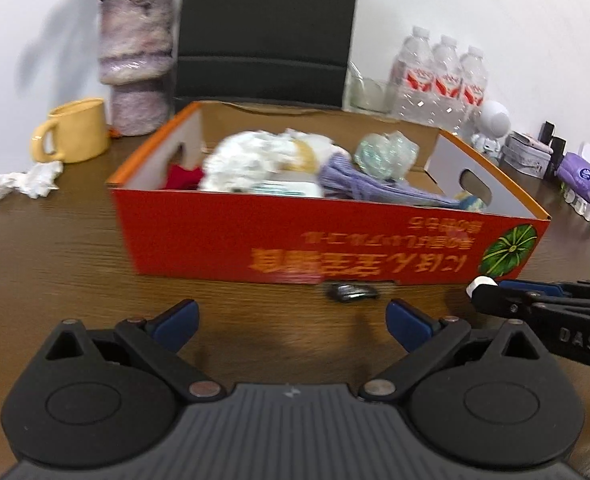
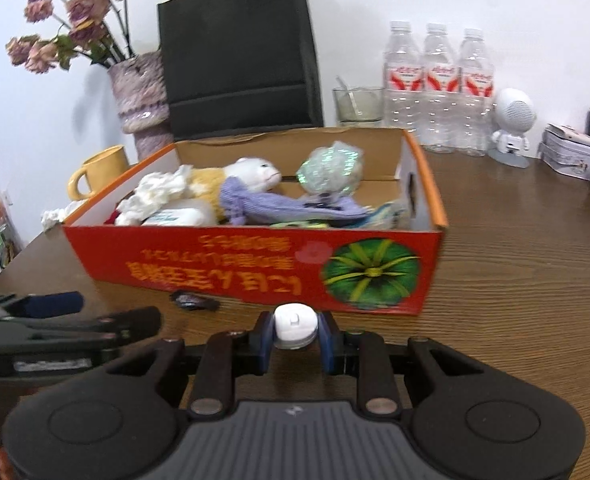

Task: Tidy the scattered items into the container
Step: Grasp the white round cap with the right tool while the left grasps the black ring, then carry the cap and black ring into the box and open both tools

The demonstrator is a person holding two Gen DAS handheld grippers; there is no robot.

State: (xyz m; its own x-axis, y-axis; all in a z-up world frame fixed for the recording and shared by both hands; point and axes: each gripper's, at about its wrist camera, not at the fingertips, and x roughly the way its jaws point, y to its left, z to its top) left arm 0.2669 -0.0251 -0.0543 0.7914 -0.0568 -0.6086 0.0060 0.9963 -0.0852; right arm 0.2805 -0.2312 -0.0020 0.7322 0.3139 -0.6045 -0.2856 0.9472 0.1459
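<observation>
Box sits mid-table, red-orange cardboard with a green melon printed on its near wall, and it's already loaded: a crumpled white tissue wad at the left, a plush toy lying across the middle, a purple knit cloth draped over it, and a shiny green wrapper ball toward the right. Over on the far left of the table, a yellow mug stands beside a loose tissue that's lying outside the box. Behind them, a mottled purple vase with dried roses, then a black bag against the wall. Down in front, the left gripper hovers low over the wood, its blue pads spread wide apart with nothing between them. Just ahead of it, a small dark object lies on the table right at the foot of the box's near wall; too blurred to identify. To the right, the right gripper is pinching a small white cap-like piece between its pads, close to the near wall. Far right at the back: three water bottles, a glass and a white round-headed figurine.
</observation>
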